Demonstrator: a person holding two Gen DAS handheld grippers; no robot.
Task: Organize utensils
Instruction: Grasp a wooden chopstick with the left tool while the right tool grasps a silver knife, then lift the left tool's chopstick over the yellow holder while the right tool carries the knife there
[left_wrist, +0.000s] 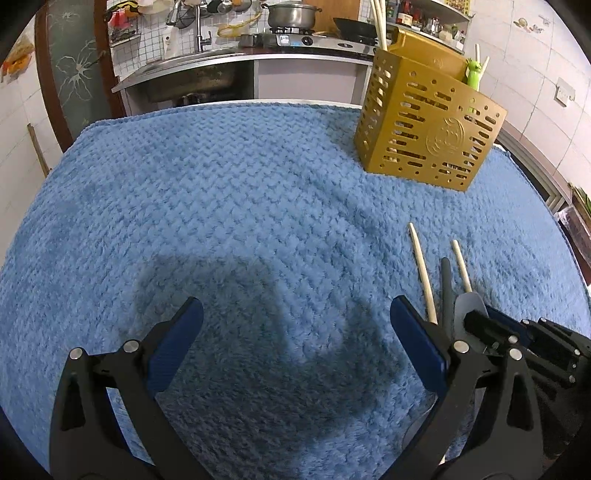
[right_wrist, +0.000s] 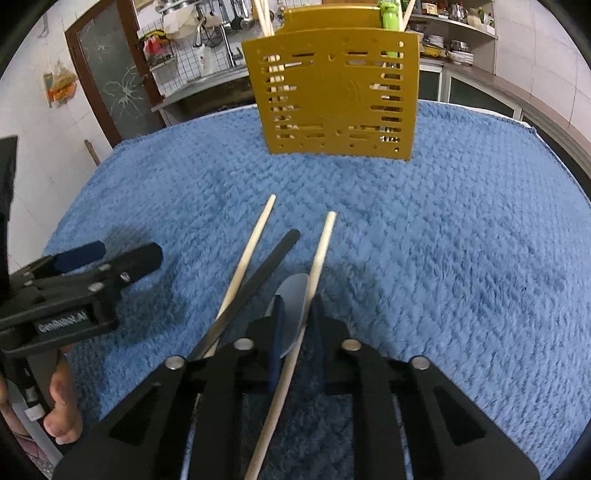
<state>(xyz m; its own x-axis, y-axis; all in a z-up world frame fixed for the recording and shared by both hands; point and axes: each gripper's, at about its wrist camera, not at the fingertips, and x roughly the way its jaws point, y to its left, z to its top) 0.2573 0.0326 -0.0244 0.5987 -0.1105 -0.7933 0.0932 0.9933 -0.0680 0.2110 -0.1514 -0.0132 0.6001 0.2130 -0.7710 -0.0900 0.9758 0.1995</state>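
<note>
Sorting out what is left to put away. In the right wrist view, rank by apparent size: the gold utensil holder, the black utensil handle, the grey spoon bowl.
1. Gold utensil holder, largest though farthest.
2. Black utensil handle, long and thin.
3. Grey spoon bowl, smallest, but the right gripper partly hides it, so its true extent is unsure.

Blue blanket (left_wrist: 240, 192), gold caddy (left_wrist: 424, 129), chopsticks (right_wrist: 251, 251)

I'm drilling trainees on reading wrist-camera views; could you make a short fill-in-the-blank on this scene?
1. The right gripper is shut on a wooden ____.
2. The left gripper has its fingers ____, nothing between them.
3. The slotted holder is coloured ____.
4. The fluffy cloth under everything is ____.

Missing words: chopstick; open; gold; blue
</note>
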